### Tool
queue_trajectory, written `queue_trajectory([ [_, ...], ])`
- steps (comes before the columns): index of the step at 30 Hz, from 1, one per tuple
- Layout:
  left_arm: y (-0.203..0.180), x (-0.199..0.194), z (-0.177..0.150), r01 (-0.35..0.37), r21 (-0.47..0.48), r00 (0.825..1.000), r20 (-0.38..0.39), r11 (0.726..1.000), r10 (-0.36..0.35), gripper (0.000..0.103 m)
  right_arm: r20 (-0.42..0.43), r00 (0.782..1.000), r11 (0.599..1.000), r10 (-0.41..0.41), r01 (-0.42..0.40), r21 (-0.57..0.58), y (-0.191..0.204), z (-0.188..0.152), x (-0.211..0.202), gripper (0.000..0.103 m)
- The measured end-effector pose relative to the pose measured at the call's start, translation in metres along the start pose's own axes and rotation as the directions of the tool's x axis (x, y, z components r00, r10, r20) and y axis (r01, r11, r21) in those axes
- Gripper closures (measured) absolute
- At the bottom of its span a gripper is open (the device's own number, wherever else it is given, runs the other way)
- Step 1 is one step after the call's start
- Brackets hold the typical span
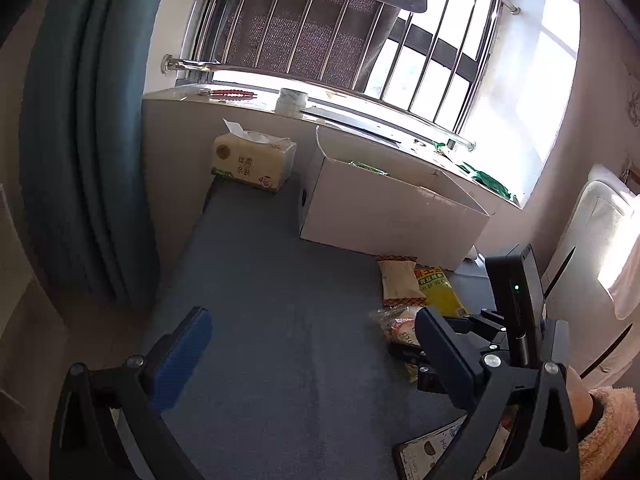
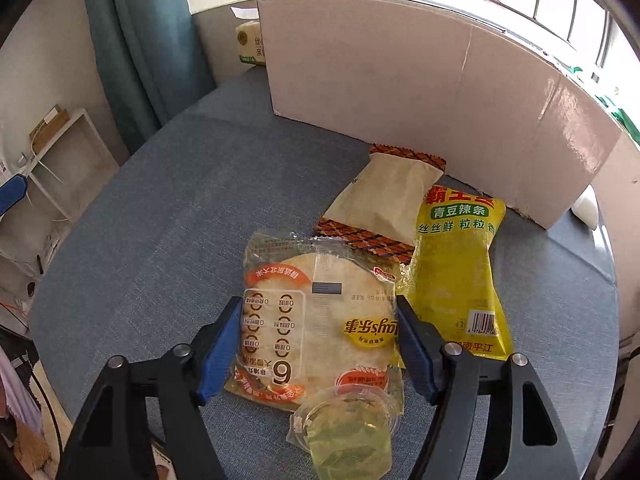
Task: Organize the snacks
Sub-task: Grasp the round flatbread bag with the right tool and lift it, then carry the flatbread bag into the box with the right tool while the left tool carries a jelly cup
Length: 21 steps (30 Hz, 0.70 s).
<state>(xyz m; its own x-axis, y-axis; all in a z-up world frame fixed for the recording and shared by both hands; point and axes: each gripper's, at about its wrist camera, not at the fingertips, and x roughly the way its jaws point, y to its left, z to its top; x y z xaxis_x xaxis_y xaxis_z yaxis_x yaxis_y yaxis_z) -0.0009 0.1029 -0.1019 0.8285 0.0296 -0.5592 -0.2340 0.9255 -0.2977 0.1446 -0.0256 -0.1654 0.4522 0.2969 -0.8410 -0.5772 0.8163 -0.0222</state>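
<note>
Blue-padded right gripper (image 2: 318, 344) set wide, one pad either side of rice cracker pack (image 2: 316, 316); pads close against pack's edges, grip not confirmable, pack flat on grey-blue table cloth (image 2: 160, 240). Clear jelly cup (image 2: 348, 432) at pack's near corner, touching or overlapping it, directly between gripper's arms. Yellow snack bag (image 2: 460, 272) lying just right of cracker pack, edge tucked beside it. Beige wrapper with orange chequered ends (image 2: 384, 200) just beyond cracker pack, touching yellow bag's upper left side. White cardboard box (image 2: 400, 80) standing past both, well beyond cracker pack, open top facing up, near window sill. Tissue pack (image 2: 250, 46) partly hidden behind box's left end.

Left gripper (image 1: 316, 348) spread wide, nothing between pads, hovering above bare cloth well left of cracker pack (image 1: 394, 324). Right gripper's black body (image 1: 516, 312) in left view, just right of cracker pack. Green packaging (image 1: 366, 167) visible inside box (image 1: 380, 200). Tape roll (image 1: 292, 100) on sill beyond box; teal curtain (image 1: 88, 140) far left.
</note>
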Motion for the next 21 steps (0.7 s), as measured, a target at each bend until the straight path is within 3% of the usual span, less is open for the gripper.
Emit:
queue_trajectory([
  [1, 0.001, 0.000, 0.000, 0.004, -0.003, 1.000, 0.001, 1.000, -0.004, 0.000, 0.012, 1.000, 1.000, -0.010, 0.010, 0.021, -0.002, 0.002, -0.001, 0.026],
  [4, 0.000, -0.004, 0.001, 0.007, 0.006, 1.000, 0.015, 1.000, -0.007, 0.000, 0.067, 0.989, 0.989, 0.130, -0.134, 0.066, -0.009, 0.003, -0.014, 0.026],
  [7, -0.002, -0.004, 0.001, 0.029, 0.014, 0.999, 0.017, 0.999, -0.029, 0.000, 0.203, 0.973, 0.984, 0.110, -0.136, 0.116, -0.025, 0.008, -0.041, 0.026],
  [9, -0.008, 0.000, 0.000, 0.047, 0.036, 0.999, -0.002, 0.998, -0.047, 0.000, 0.291, 0.948, 0.971, 0.129, -0.180, 0.157, -0.042, 0.011, -0.063, 0.026],
  [13, -0.032, 0.014, -0.006, 0.110, 0.121, 0.992, -0.081, 0.987, -0.100, 0.000, 0.375, 0.918, 0.955, 0.129, -0.217, 0.204, -0.068, 0.004, -0.103, 0.026],
  [17, -0.072, 0.034, -0.020, 0.189, 0.245, 0.973, -0.179, 0.951, -0.148, 0.000, 0.411, 0.907, 0.952, 0.096, -0.204, 0.228, -0.077, -0.024, -0.134, 0.026],
  [21, -0.120, 0.057, -0.038, 0.282, 0.381, 0.941, -0.290, 0.880, -0.175, 0.000, 0.419, 0.906, 0.935, 0.051, -0.191, 0.298, -0.098, -0.056, -0.150, 0.026],
])
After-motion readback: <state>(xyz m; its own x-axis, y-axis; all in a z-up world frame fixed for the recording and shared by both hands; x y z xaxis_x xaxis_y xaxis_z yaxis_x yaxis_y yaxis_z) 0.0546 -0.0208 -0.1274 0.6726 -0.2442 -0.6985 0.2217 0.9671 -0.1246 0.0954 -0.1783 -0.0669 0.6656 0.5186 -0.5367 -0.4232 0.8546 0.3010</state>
